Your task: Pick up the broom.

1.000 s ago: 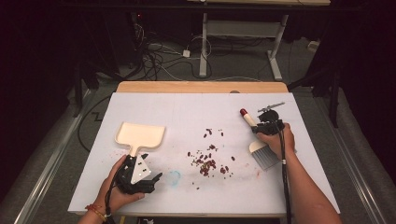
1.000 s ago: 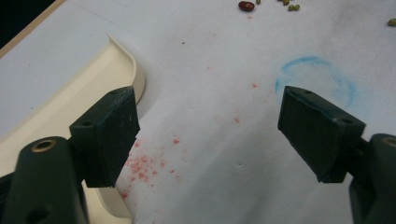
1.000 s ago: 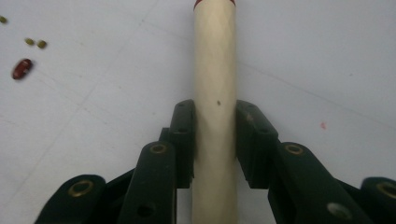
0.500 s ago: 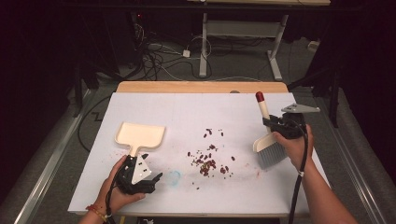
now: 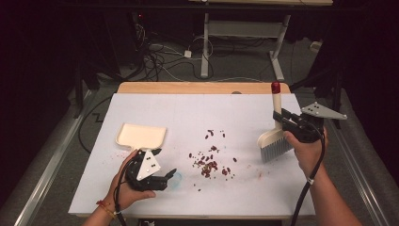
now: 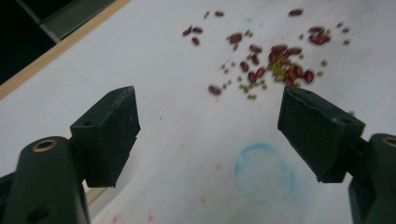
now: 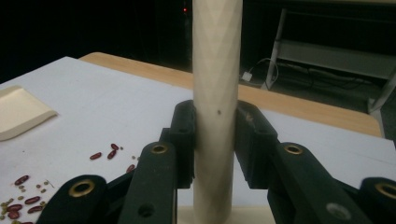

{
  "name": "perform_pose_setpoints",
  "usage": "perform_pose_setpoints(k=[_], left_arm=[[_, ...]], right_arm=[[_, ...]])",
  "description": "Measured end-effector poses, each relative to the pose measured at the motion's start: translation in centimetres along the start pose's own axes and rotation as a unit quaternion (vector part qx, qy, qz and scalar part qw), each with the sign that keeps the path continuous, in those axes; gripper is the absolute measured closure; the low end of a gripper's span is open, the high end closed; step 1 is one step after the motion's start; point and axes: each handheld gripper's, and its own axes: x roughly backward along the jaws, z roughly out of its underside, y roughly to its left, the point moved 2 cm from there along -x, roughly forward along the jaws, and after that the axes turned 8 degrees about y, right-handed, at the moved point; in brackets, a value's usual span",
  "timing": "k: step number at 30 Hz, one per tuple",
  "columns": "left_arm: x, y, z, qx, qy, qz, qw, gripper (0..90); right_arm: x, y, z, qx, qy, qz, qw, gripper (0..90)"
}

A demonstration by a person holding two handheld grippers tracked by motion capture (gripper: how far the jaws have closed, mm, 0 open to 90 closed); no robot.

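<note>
- The right gripper (image 5: 282,123) has its jaws clamped on the cream handle of the brush (image 5: 276,136). The handle stands upright with its red tip on top. The grey bristles hang at the right side of the table (image 5: 141,101), seemingly just above the white sheet, though the high view leaves that contact unclear.
- The left gripper (image 5: 162,178) rests near the front left with its jaws wide and nothing between them. It sits just in front of the dustpan (image 5: 141,135), which lies flat and unheld.
- The spilled beans (image 5: 209,165) lie scattered mid-table, between brush and dustpan, red ones mixed with small green ones.
- To sweep well, I would lower the bristles beyond the farthest beans on the right and draw them leftward in short, light strokes, so nothing flicks away.
- The free jaws should probably take the dustpan handle first and press its lip flat to the sheet.
</note>
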Motion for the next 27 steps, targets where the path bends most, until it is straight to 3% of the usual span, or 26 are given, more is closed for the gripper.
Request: perform_pose_setpoints(k=[1,3,4,5,8,12,16,23,27], left_arm=[[-0.1,-0.5,-1.5,-0.001,-0.014,0.014,0.9998,21.0],[-0.2,-0.8,-2.3,-0.001,-0.02,0.022,0.9996,21.5],[-0.5,-1.5,-3.9,-0.007,-0.036,0.042,0.9985,21.7],[-0.5,-1.5,-3.9,-0.007,-0.036,0.042,0.9985,21.8],[-1.1,-2.9,-6.1,-0.022,-0.056,0.066,0.996,21.9],[-2.5,-5.0,-8.9,-0.047,-0.07,0.089,0.9924,21.9],[-3.2,-5.8,-10.2,-0.047,-0.079,0.101,0.9906,22.2],[-4.0,-7.1,-12.3,-0.026,-0.102,0.126,0.9864,22.9],[-5.0,-7.1,-12.8,-0.004,-0.099,0.123,0.9874,24.3]], right_arm=[[0.2,0.3,-0.1,0.003,-0.005,-0.001,1.0,70.9],[0.3,0.7,-0.2,0.005,-0.009,-0.003,0.9999,70.9],[0.6,1.7,-0.5,0.009,-0.016,-0.006,0.9998,70.9],[0.8,2.1,-0.6,0.013,-0.02,-0.009,0.9997,70.9],[1.0,3.2,-0.8,0.021,-0.027,-0.015,0.9993,70.9],[1.2,6.0,-1.1,0.051,-0.037,-0.031,0.9976,70.9],[1.2,8.1,-1.0,0.067,-0.042,-0.045,0.9959,70.9],[0.9,10.9,-0.8,0.08,-0.052,-0.059,0.9937,70.8],[0.9,11.9,-0.7,0.082,-0.057,-0.068,0.9927,70.8]])
